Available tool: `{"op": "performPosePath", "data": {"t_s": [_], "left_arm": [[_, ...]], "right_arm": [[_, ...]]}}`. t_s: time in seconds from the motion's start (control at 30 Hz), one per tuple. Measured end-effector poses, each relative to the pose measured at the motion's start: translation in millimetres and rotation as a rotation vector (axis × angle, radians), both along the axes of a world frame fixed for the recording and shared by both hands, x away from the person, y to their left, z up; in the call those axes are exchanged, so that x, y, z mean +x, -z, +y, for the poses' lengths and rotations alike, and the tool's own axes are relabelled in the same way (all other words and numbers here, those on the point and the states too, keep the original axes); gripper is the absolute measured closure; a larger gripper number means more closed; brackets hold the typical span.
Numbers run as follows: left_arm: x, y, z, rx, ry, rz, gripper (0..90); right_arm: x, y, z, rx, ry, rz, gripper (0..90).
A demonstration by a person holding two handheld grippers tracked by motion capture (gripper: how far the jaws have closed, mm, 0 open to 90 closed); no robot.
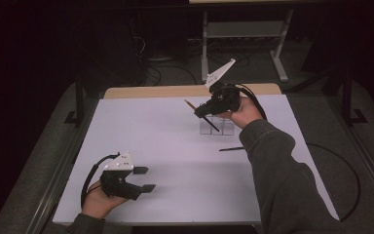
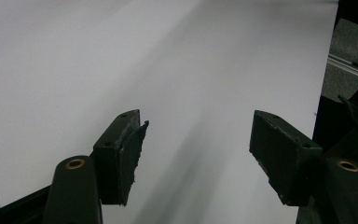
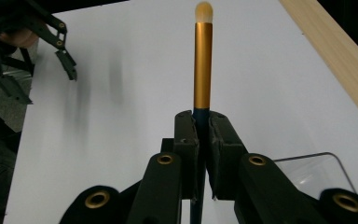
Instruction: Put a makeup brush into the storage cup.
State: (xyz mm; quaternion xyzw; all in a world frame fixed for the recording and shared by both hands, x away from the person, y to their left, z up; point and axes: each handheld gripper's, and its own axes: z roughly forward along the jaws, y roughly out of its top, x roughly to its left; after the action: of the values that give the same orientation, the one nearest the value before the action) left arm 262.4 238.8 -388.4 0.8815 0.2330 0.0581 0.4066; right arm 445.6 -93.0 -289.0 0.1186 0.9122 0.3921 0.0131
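Your right claw (image 3: 204, 140), at the upper right of the high view, is clamped on a makeup brush (image 3: 203, 65) lifted above the clear organizer (image 1: 216, 126) on the white counter (image 1: 175, 141), while your left claw (image 1: 144, 179), lower left, rests with jaws spread wide and empty.

Dim lab, white-topped table (image 1: 175, 161), floor cables (image 1: 170, 73), metal-framed bench (image 1: 243, 29)
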Motion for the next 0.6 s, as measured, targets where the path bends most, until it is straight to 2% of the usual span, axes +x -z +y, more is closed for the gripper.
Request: {"op": "performPosePath", "data": {"t_s": [0.6], "left_arm": [[-1.0,-2.6,4.1,-0.020,-0.007,0.002,31.3]], "right_arm": [[32.6,-7.1,16.1,0.006,0.040,-0.014,82.5]]}}
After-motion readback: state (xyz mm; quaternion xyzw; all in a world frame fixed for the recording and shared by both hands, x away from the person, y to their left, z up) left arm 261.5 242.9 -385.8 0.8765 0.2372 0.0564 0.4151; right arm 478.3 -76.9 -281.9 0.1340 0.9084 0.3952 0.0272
